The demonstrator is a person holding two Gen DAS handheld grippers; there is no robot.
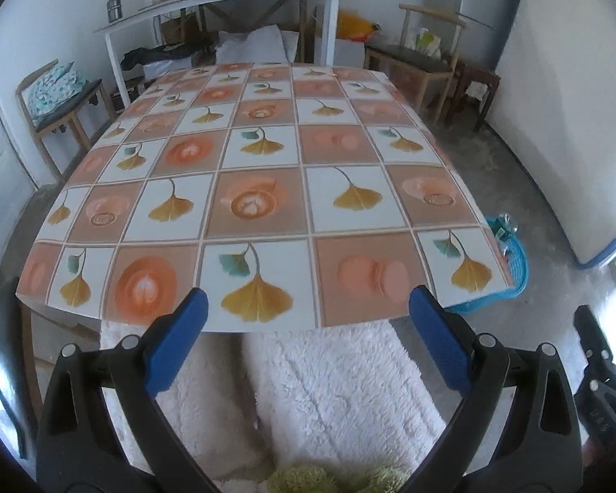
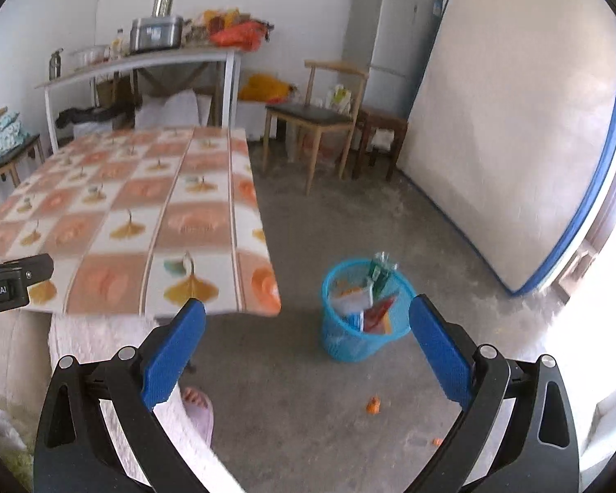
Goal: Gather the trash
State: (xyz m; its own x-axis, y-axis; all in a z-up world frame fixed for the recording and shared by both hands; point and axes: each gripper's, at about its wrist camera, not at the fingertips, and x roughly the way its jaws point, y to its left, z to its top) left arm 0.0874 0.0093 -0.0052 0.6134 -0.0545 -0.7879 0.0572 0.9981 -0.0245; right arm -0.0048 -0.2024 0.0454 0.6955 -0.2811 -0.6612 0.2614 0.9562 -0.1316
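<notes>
We are standing at the near edge of a counter (image 1: 267, 189) covered in an oilcloth of orange circles and yellow ginkgo leaves. Its surface shows nothing lying on it.

At the left, our left claw (image 1: 308, 312) hangs over the counter's near edge with its blue pads spread wide and nothing between them. Below it lies a white fluffy fabric (image 1: 332, 394).

Moving right, past the counter's right near corner, a blue mesh trash basket (image 2: 363, 328) stands on the concrete floor (image 2: 308, 411). It already holds wrappers and a green packet standing up out of the rim.

Farther right and nearer to us, our right claw (image 2: 307, 316) is open just as wide and empty. It points down toward the floor, with the basket showing between its pads and beyond them.

On the floor, nearer to us than the basket and just right of it, lies a small orange scrap (image 2: 373, 405), with a smaller orange fleck (image 2: 436, 442) nearer still. Its long axis is too small to tell.

We judge the scrap to be the remaining trash. It lies below and ahead of the right claw, which is much nearer to it than the left.
</notes>
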